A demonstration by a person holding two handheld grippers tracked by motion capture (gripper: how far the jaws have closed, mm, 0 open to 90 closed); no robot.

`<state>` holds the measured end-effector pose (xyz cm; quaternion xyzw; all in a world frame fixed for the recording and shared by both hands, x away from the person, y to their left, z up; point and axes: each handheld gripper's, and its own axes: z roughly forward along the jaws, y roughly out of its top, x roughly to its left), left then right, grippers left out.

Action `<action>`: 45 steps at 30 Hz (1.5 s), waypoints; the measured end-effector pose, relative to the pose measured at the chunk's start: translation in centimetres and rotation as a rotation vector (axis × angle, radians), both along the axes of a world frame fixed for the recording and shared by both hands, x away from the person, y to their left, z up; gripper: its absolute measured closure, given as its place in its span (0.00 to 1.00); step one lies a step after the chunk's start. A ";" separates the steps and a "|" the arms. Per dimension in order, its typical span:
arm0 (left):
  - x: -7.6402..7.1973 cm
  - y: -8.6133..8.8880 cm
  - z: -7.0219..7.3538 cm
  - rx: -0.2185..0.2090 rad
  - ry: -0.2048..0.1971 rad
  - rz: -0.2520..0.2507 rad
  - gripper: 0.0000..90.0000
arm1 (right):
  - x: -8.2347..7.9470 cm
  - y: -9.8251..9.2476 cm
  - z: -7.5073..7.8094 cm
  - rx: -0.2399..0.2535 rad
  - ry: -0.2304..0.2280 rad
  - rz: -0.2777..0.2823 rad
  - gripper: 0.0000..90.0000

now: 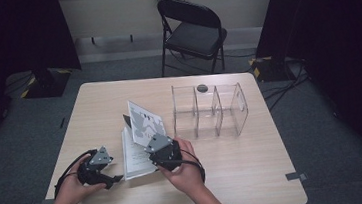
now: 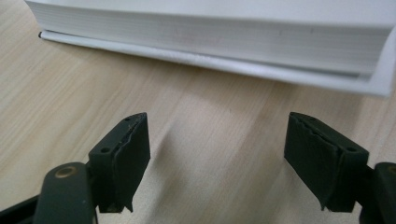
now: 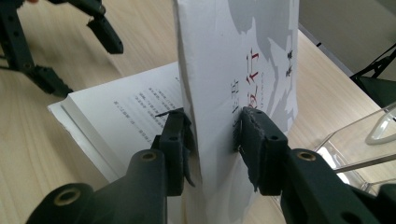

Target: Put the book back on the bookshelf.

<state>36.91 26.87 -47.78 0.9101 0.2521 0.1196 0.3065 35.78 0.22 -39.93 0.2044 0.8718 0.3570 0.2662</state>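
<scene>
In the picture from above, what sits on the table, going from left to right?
Left claw → open book with its cover lifted → right claw pinching that cover → clear plastic divider rack.

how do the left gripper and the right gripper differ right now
The right gripper is shut on the book's front cover, pinching it upright; the left gripper is open with nothing between its jaws. The right gripper sits over the book, while the left gripper rests low on the table, just beside the book's page edge. Both are black, two-jawed and hand-held.
</scene>
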 end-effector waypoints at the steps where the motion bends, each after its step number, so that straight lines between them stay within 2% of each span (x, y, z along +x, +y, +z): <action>1: 0.0 -0.1 0.1 0.022 -0.012 -0.015 0.24 | 0.1 0.0 0.3 -0.002 0.002 0.001 0.70; 2: -0.1 -0.5 -0.2 -0.013 -0.032 0.011 0.24 | 0.2 0.0 0.4 -0.004 0.002 0.005 0.70; 3: -0.1 -0.6 -0.1 0.001 -0.026 -0.007 0.24 | 0.2 0.0 0.6 -0.007 0.011 0.002 0.70; 4: -0.2 -0.9 -0.3 -0.013 -0.029 0.003 0.24 | 0.3 0.0 0.7 -0.016 0.012 0.008 0.70; 5: 0.0 -0.8 -0.1 0.029 -0.012 -0.026 0.23 | 0.3 0.1 0.8 -0.016 0.014 0.006 0.70; 6: -0.1 -1.0 -0.4 -0.012 -0.022 -0.002 0.23 | 0.3 0.1 0.8 -0.013 0.022 0.005 0.70; 7: 0.0 -1.0 -0.4 -0.007 -0.026 -0.007 0.23 | 0.3 0.1 0.9 -0.011 0.024 0.007 0.70; 10: 0.0 -1.3 -0.3 -0.033 -0.028 -0.013 0.23 | 0.3 0.1 1.1 -0.014 0.035 0.006 0.70; 14: -0.1 -1.6 -0.4 -0.043 -0.065 -0.017 0.27 | 0.3 0.3 1.2 -0.031 0.035 0.016 0.70; 15: -0.1 -1.7 -0.4 -0.045 -0.051 -0.039 0.30 | 0.3 0.3 1.3 -0.026 0.040 0.013 0.70; 17: 0.1 -1.7 -0.6 -0.045 -0.054 -0.069 0.32 | 0.3 0.3 1.4 -0.025 0.042 0.015 0.70; 18: 0.1 -1.8 -0.7 -0.037 -0.070 -0.075 0.33 | 0.4 0.3 1.5 -0.023 0.043 0.016 0.70; 19: 0.1 -1.8 -0.8 -0.046 -0.074 -0.090 0.35 | 0.3 0.4 1.5 -0.025 0.046 0.016 0.70; 20: 0.1 -2.0 -0.9 -0.057 -0.072 -0.088 0.37 | 0.3 0.4 1.5 -0.026 0.045 0.018 0.70; 21: 0.1 -2.0 -0.9 -0.040 -0.072 -0.088 0.37 | 0.3 0.5 1.5 -0.036 0.044 0.021 0.70; 24: -0.1 -2.2 -1.0 -0.073 -0.054 -0.062 0.42 | 0.3 0.5 1.5 -0.041 0.043 0.027 0.70; 25: 0.0 -2.1 -0.8 -0.046 -0.057 -0.075 0.42 | 0.3 0.5 1.6 -0.038 0.048 0.023 0.70; 26: -0.1 -2.3 -0.9 -0.076 -0.051 -0.051 0.42 | 0.3 0.5 1.6 -0.038 0.049 0.024 0.70; 28: -0.1 -2.3 -0.8 -0.076 -0.055 -0.051 0.42 | 0.4 0.5 1.7 -0.037 0.053 0.023 0.70; 29: -0.1 -2.3 -0.7 -0.063 -0.057 -0.049 0.43 | 0.4 0.6 1.7 -0.035 0.057 0.024 0.70; 31: -0.1 -2.3 -0.6 -0.068 -0.047 -0.043 0.43 | 0.5 0.5 1.8 -0.037 0.058 0.024 0.70; 32: -0.1 -2.3 -0.7 -0.087 -0.053 -0.034 0.44 | 0.5 0.5 1.9 -0.040 0.060 0.023 0.70; 35: -0.1 -2.3 -0.6 -0.085 -0.057 -0.038 0.45 | 0.5 0.7 2.0 -0.048 0.061 0.027 0.70; 36: -0.1 -2.3 -0.5 -0.072 -0.061 -0.037 0.46 | 0.5 0.7 2.0 -0.048 0.061 0.027 0.70; 38: -0.1 -2.3 -0.6 -0.081 -0.072 -0.037 0.47 | 0.7 0.7 2.1 -0.044 0.057 0.026 0.70; 39: 0.0 -2.2 -0.6 -0.065 -0.080 -0.048 0.47 | 0.7 0.7 2.1 -0.041 0.058 0.024 0.70; 40: -0.1 -2.3 -0.6 -0.055 -0.086 -0.041 0.47 | 0.7 0.7 2.2 -0.042 0.060 0.024 0.70; 41: -0.1 -2.5 -0.8 -0.071 -0.085 -0.027 0.47 | 0.6 0.7 2.2 -0.044 0.064 0.022 0.70; 43: 0.1 -2.4 -0.7 -0.039 -0.097 -0.045 0.48 | 0.6 0.8 2.2 -0.048 0.063 0.026 0.70; 45: 0.2 -2.3 -0.6 -0.044 -0.098 -0.029 0.50 | 0.6 0.8 2.2 -0.049 0.063 0.025 0.70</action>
